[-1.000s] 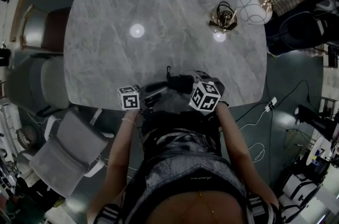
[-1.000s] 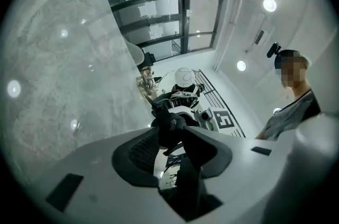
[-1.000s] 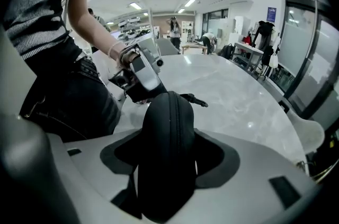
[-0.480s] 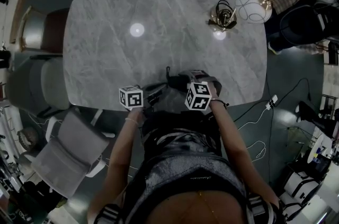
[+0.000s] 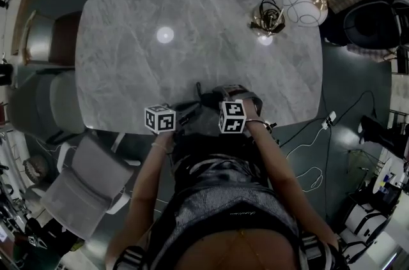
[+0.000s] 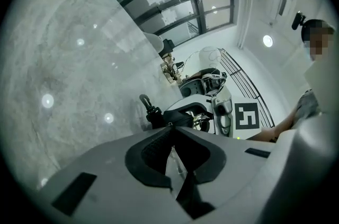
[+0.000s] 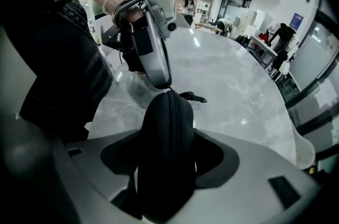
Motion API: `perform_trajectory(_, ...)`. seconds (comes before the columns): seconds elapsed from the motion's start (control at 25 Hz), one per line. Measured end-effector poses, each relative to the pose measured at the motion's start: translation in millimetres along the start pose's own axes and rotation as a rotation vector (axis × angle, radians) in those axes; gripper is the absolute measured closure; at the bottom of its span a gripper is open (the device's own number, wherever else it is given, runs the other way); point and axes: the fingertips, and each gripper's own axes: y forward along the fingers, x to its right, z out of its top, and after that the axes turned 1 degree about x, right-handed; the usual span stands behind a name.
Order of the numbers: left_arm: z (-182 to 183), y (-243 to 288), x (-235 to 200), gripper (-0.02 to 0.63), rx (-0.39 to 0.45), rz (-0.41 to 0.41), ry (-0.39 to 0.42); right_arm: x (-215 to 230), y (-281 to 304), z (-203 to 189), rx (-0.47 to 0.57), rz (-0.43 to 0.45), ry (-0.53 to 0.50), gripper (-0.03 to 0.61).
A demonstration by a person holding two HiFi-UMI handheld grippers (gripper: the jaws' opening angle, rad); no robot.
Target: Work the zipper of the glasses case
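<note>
Two tools hold the case (image 7: pixel 168 112): the right tool (image 7: pixel 167 157) clamps its body, and the left tool (image 6: pixel 171 130), jaws just closed, pinches the pull (image 6: pixel 170 123) just ahead of the right tool. A skewed tug could slip the thin pull free.

The right gripper (image 7: pixel 168 157) hides the near end of the glasses case (image 7: pixel 168 122); in the head view both grippers cover most of it; the left gripper (image 6: pixel 170 132) has just been closing its jaws; whether they pinch the zipper pull cannot be told.

Left tongs (image 6: pixel 170 130) and right tongs (image 7: pixel 168 157) are grey, black-padded.
</note>
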Motion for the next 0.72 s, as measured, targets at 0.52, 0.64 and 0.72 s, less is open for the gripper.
perform_trajectory(0.52, 3.0, 1.3, 3.2, 0.603, -0.034, 0.033, 0.030, 2.6, 5.1, -4.0, -0.022, -0.015, 0.009, 0.264)
perform_trajectory(0.64, 5.8, -2.8, -5.5, 0.609, -0.017, 0.044, 0.016, 0.1, 4.8, -2.8, -0.010, -0.005, 0.015, 0.264)
perform_trajectory(0.72, 9.5, -3.6, -7.4, 0.609, -0.013, 0.042, 0.010, 0.8, 3.8, -1.7, -0.004, -0.009, 0.013, 0.264)
